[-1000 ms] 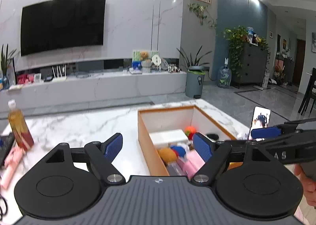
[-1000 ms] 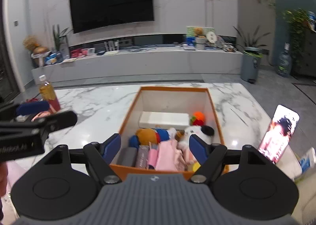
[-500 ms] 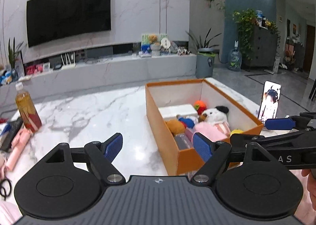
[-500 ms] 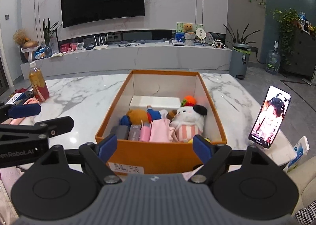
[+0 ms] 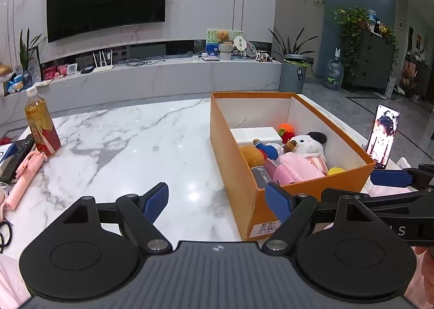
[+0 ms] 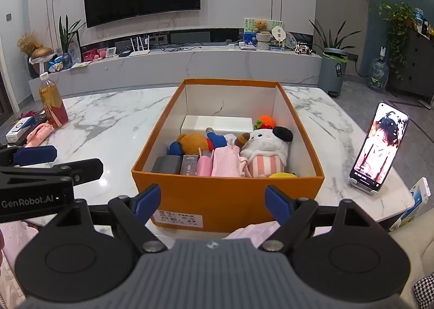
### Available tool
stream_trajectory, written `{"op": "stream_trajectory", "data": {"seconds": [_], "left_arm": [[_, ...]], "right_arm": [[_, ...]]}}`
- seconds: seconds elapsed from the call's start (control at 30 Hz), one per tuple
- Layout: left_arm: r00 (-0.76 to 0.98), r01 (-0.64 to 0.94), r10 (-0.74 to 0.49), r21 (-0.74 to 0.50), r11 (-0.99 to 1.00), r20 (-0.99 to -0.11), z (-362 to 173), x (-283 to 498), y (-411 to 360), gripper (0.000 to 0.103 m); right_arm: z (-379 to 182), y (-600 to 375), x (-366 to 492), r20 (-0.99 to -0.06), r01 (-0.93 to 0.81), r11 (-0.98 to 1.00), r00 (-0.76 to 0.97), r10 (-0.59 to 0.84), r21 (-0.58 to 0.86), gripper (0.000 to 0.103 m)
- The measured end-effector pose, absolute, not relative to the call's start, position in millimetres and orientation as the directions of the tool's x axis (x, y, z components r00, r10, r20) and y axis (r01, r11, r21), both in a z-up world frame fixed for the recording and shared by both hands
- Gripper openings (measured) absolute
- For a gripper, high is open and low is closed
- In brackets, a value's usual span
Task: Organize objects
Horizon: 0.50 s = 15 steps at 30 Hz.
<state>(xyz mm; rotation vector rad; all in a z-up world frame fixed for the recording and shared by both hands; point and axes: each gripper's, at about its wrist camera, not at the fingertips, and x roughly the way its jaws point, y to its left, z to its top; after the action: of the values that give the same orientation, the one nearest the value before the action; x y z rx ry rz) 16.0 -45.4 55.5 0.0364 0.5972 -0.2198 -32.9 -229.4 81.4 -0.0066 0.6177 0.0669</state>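
An orange box (image 6: 227, 192) stands on the marble table (image 5: 135, 146), filled with a white plush with a black ear (image 6: 267, 146), a brown bear plush (image 6: 194, 143), a white carton (image 6: 217, 124), pink items and an orange knitted toy (image 6: 265, 121). My right gripper (image 6: 213, 203) hangs open just before the box's near wall, nothing between its pads. My left gripper (image 5: 217, 200) is open too, left of the box (image 5: 236, 162), its right finger near the box's front corner. Each gripper shows at the edge of the other's view.
A tea bottle (image 5: 40, 127), a pink selfie stick (image 5: 25, 173), a black remote (image 5: 16, 154) and scissors (image 5: 5, 230) lie at the table's left end. A lit phone on a stand (image 6: 379, 146) and a small blue-white carton (image 6: 417, 195) sit at the right.
Both grippers have come down toward the table and tipped downward. The box's near wall and more of its contents now show. The right jaws stand slightly wider.
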Motion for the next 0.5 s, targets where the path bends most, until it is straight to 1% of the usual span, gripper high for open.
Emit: {"op": "stream_trajectory", "data": {"seconds": [0.2,0.5], "left_arm": [[0.800,0.211,-0.190,-0.030,0.977,-0.570,55.2,13.8,-44.2,0.093],[0.794,0.213,-0.198,-0.041,0.976,-0.575,54.3,10.6,-40.5,0.093]], "right_arm": [[79.1,-229.5,-31.7,-0.587,-0.064,0.998,0.807,0.068,0.028,0.084],[81.2,-226.9,-33.8,-0.580,-0.076,0.997,0.812,0.066,0.007,0.084]]}}
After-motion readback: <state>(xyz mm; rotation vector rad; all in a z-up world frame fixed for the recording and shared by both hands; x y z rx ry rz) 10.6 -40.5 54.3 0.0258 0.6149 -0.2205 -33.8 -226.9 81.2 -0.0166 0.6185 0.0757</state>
